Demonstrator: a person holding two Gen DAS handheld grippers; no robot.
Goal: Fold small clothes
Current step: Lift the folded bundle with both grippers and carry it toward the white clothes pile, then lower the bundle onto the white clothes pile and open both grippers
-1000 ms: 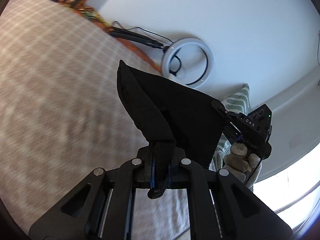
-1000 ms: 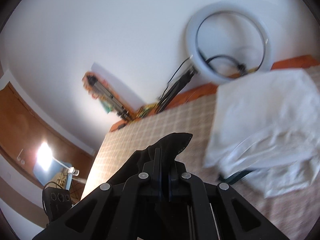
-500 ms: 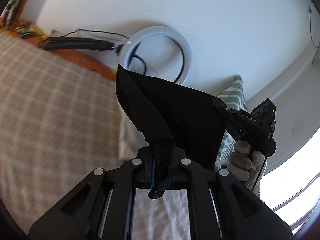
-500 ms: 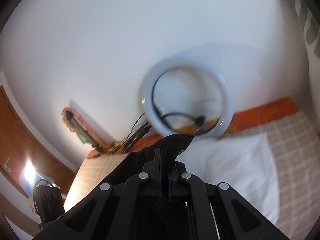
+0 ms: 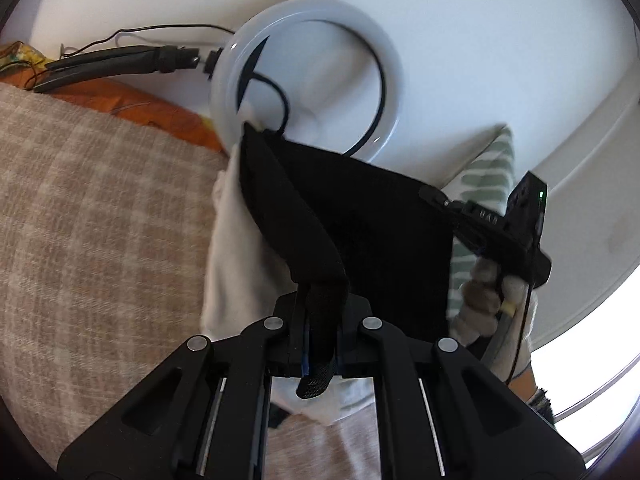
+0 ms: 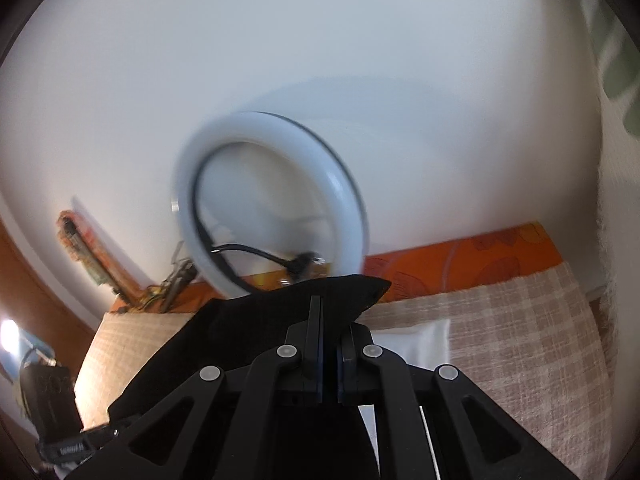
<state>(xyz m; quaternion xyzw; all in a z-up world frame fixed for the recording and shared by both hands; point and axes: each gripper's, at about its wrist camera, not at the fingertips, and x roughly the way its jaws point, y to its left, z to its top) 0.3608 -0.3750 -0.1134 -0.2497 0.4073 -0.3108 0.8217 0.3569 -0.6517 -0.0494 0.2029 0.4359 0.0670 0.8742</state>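
A small black garment (image 5: 360,216) hangs stretched in the air between my two grippers. My left gripper (image 5: 320,336) is shut on one corner of it; a strip of the black cloth sticks out below the jaws. My right gripper (image 5: 436,198) is shut on the other corner, seen at the right of the left wrist view with a gloved hand (image 5: 492,300) holding it. In the right wrist view the right gripper (image 6: 328,336) is shut on the black garment (image 6: 280,320), and the left gripper's body (image 6: 52,408) shows at lower left.
A bed with a beige checked cover (image 5: 92,232) lies below. A white cloth (image 5: 236,264) lies on it under the garment. A white ring light (image 5: 308,76) on a black stand leans on the white wall. A green-striped pillow (image 5: 492,172) is at the right.
Both grippers have swung with the black garment towards the ring light and the white cloth; the ring light is larger and nearer in both views. Both grips are unchanged.
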